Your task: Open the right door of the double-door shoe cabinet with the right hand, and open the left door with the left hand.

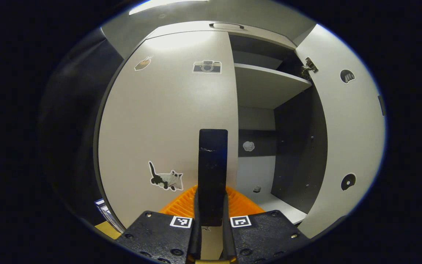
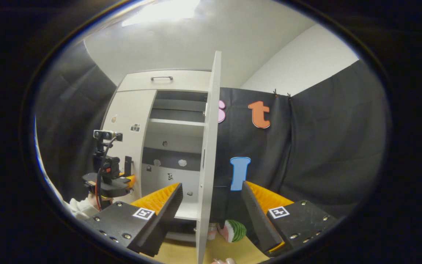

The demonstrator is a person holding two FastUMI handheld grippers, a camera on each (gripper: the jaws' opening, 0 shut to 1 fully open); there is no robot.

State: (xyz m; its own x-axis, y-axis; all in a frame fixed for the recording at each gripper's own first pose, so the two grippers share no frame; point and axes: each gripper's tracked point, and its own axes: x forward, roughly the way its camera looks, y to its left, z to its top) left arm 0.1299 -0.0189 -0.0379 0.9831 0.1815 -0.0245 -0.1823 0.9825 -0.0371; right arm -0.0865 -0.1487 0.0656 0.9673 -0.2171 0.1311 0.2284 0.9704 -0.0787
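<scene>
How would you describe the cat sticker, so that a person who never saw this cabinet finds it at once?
Start at the white shoe cabinet and take its closed left door. Three stickers sit on this door; go to the lowest one, just left of the dark handle. This cat sticker is black and white with a raised tail, while the camera sticker and the brown sticker sit near the top.

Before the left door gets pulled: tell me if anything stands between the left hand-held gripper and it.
Nothing visible does. The left hand-held gripper is shut on the left door's black handle, so it is already at the left door. The right door stands open.
</scene>
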